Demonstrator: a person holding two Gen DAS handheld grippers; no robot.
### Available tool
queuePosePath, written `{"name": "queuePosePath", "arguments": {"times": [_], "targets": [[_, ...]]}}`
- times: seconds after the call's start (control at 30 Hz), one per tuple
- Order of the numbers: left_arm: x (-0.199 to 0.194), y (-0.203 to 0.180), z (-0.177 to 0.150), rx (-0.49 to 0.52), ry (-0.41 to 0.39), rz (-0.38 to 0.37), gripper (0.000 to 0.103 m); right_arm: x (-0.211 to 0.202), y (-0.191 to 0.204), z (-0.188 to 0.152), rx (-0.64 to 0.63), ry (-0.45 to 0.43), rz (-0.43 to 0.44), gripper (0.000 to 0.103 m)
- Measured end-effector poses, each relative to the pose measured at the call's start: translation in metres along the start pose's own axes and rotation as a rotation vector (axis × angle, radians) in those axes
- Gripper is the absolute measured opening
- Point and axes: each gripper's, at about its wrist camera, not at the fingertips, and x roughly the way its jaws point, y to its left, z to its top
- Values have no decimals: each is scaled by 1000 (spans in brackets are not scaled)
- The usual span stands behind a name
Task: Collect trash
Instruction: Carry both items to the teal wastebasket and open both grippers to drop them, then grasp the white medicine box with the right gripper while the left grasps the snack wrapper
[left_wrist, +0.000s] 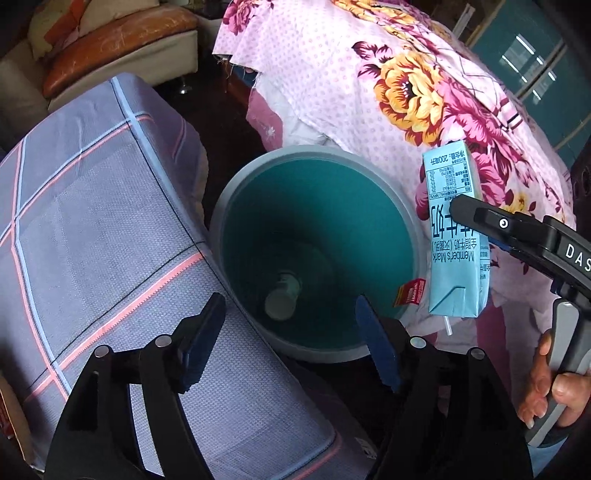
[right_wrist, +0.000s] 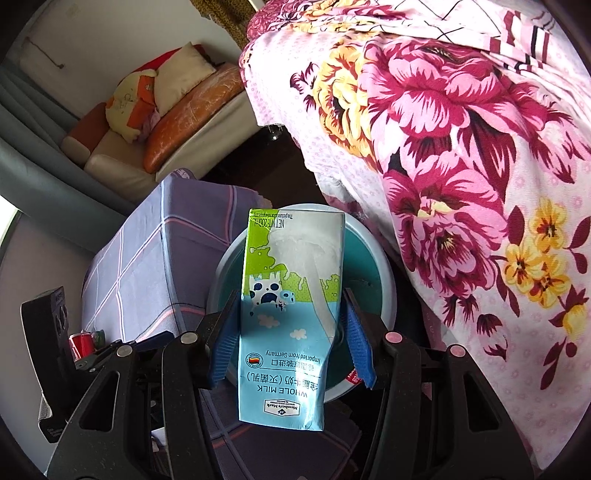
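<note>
Right tongs (right_wrist: 291, 328) gripped a milk carton (right_wrist: 291, 295) at the bin's (left_wrist: 415, 236) three-o'clock rim; left tongs (left_wrist: 291, 339) hung wide, empty. Next, likely: shift over, release.

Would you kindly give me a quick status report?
Left gripper open, empty, above bin. Right gripper clamps milk carton beside bin rim. Bottle already inside; nothing blocking.

A dark floor (left_wrist: 236, 147) shows in the middle of the left wrist view. On it stands a round bin (left_wrist: 415, 236), teal inside, between a block draped in grey checked cloth (left_wrist: 92, 240) at left and a floral cloth (left_wrist: 369, 92) hanging at upper right.
</note>
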Motion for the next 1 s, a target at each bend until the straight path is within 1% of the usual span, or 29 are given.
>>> {"name": "queuePosePath", "arguments": {"times": [0.13,0.27,0.3,0.37,0.43,0.5,0.57,0.6,0.83,1.0], "targets": [[-13,4,-4,-13,-35,5,86,3,1,0,-2,7,-11,51],[-25,9,-8,-29,-59,-5,90,12,2,-1,-3,38,-25,53],[-28,10,-9,-33,-63,-10,90,14,2,-2,3,47,-24,58],[-32,13,-11,-42,-68,-17,91,17,4,-3,10,53,-24,64],[-36,14,-13,-48,-72,-24,91,16,7,-4,8,51,-27,66],[-42,15,-17,-52,-80,-27,91,14,11,-5,7,50,-31,72],[-48,17,-21,-56,-90,-27,91,12,16,-6,-1,46,-42,74],[-52,18,-24,-57,-95,-27,91,10,19,-6,-4,47,-46,76],[-77,30,-45,-84,-126,-36,93,-3,43,-18,-39,53,-64,77],[-99,43,-70,-112,-156,-36,94,-19,65,-32,-73,47,-69,79]]}}
